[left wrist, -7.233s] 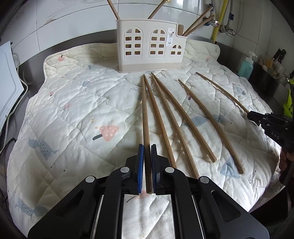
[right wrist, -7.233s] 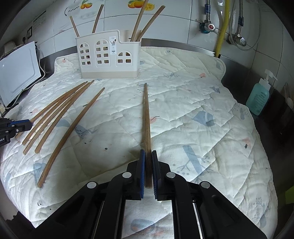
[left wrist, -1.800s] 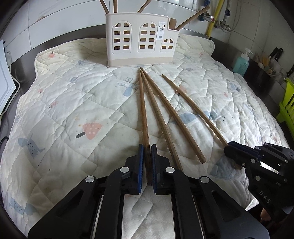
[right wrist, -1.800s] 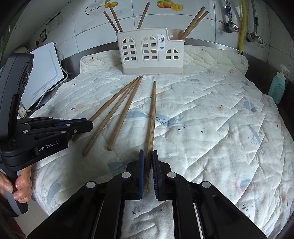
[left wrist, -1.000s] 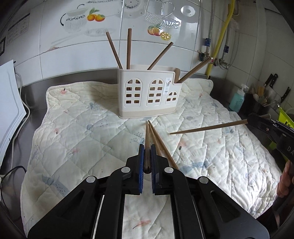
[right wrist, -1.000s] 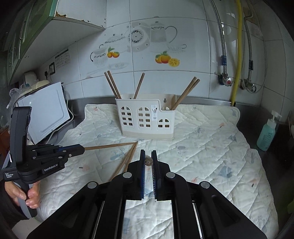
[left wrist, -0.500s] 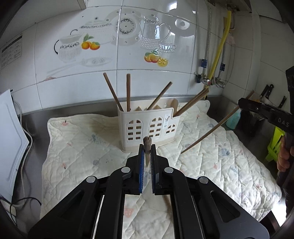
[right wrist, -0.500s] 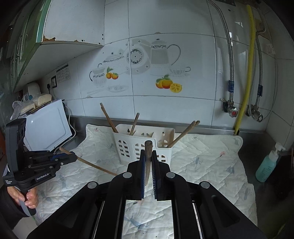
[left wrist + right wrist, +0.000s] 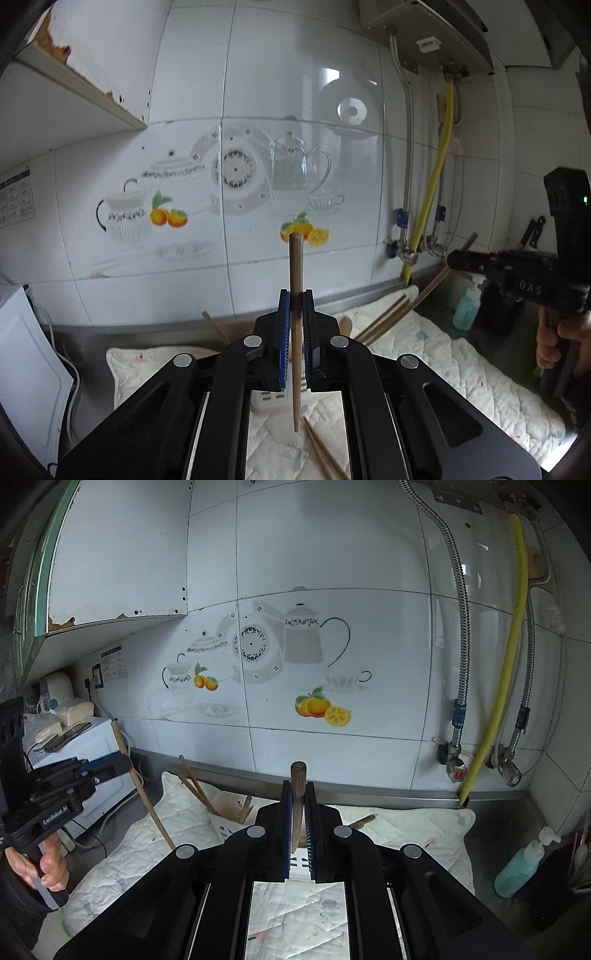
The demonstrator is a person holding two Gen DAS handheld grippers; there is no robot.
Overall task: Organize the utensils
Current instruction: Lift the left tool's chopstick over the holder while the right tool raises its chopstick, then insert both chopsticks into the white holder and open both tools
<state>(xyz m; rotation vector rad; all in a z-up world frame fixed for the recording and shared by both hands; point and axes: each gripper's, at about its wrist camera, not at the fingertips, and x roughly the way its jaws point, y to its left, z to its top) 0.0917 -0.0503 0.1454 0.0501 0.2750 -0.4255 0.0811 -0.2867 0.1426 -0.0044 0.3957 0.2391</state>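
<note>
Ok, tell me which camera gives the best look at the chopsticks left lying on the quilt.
The left wrist view. Two loose chopsticks lie on the quilt just below the left gripper, partly cut off by its body. The right wrist view shows none lying loose; there the quilt is mostly hidden behind the right gripper.

Two brown wooden chopsticks (image 9: 295,295) (image 9: 297,801) stand upright above the white holder (image 9: 229,825).

Ahead of our claws we see glossy white wall tiles (image 9: 332,554) printed with teapots and oranges (image 9: 321,707), a yellow hose (image 9: 506,646) right, a peeling cabinet (image 9: 110,554) upper left, steel worktop (image 9: 491,834) below.
</note>
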